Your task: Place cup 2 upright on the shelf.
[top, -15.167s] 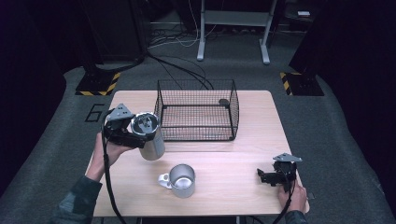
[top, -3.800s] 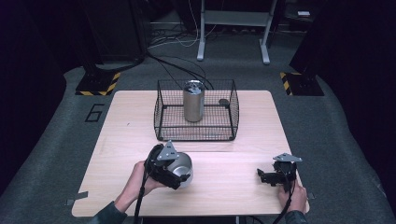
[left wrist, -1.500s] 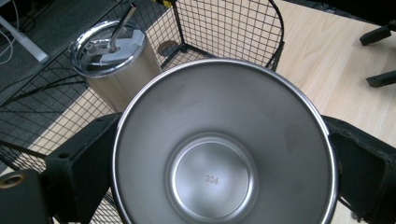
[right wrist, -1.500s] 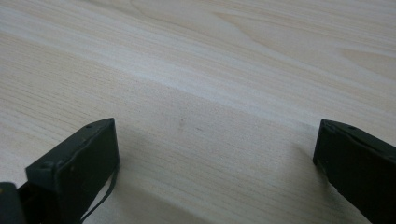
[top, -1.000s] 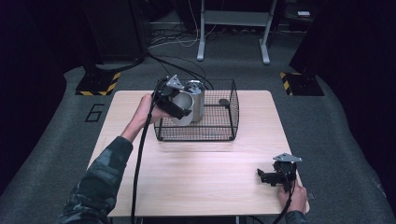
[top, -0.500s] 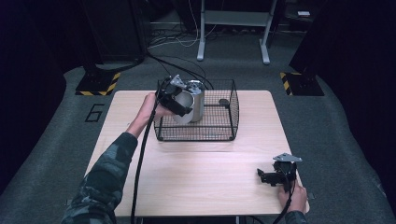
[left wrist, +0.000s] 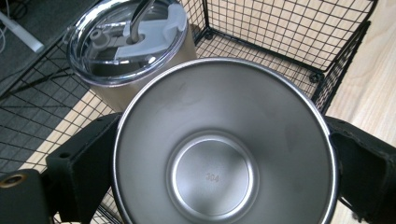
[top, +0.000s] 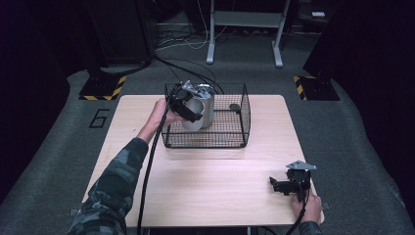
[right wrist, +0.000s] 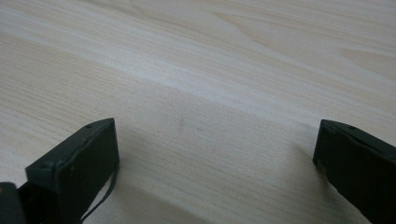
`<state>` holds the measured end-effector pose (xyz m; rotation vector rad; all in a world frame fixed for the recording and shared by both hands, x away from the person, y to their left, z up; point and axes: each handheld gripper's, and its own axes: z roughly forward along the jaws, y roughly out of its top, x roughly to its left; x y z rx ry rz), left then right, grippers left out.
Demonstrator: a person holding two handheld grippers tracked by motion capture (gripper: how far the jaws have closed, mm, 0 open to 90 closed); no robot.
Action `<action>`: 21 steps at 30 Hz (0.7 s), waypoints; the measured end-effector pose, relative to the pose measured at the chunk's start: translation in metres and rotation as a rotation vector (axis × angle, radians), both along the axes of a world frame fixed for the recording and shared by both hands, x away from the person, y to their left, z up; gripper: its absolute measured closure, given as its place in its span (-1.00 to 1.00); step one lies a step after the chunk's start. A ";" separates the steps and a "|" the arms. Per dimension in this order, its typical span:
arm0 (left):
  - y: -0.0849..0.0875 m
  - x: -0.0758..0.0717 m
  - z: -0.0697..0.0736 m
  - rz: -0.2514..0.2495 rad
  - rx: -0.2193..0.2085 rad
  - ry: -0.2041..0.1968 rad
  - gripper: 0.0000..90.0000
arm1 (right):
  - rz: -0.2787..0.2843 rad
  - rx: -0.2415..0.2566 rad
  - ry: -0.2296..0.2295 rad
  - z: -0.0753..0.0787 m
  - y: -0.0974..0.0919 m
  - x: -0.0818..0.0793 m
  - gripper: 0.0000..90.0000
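While gripping steel cup (left wrist: 223,154), left gripper (top: 185,104) — outstretched, over basket (top: 230,139).

Left arm stretched forward and up the table's left side, sleeve camouflaged, hand (top: 157,113) wrapped round left gripper (top: 187,108); jaws spread wide and pressed on either side of a load, seen in the left gripper view; right hand (top: 307,208) low at the near right corner, right gripper (top: 275,184) resting with jaws parted and bare.
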<state>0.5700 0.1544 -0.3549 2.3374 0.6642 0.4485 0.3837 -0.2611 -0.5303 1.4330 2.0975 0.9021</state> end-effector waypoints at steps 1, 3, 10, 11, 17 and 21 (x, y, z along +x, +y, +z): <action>0.000 0.001 -0.001 0.005 -0.001 0.005 -0.87 | 0.000 0.000 0.000 0.000 0.000 0.000 -1.00; 0.000 0.002 -0.003 0.006 -0.004 0.010 -0.87 | 0.000 0.000 0.000 0.000 0.000 0.000 -1.00; -0.003 0.007 -0.011 0.013 0.015 0.029 -0.87 | 0.000 0.000 0.000 0.000 0.000 0.000 -1.00; -0.003 0.008 -0.012 0.017 0.020 0.024 -0.87 | 0.000 0.000 0.000 0.000 0.000 0.000 -1.00; -0.003 0.011 -0.016 0.027 0.012 0.034 -0.87 | 0.000 0.000 0.000 0.000 0.000 0.000 -1.00; -0.004 0.011 -0.021 0.037 0.005 0.048 -0.87 | 0.001 -0.001 0.000 0.000 0.000 0.000 -1.00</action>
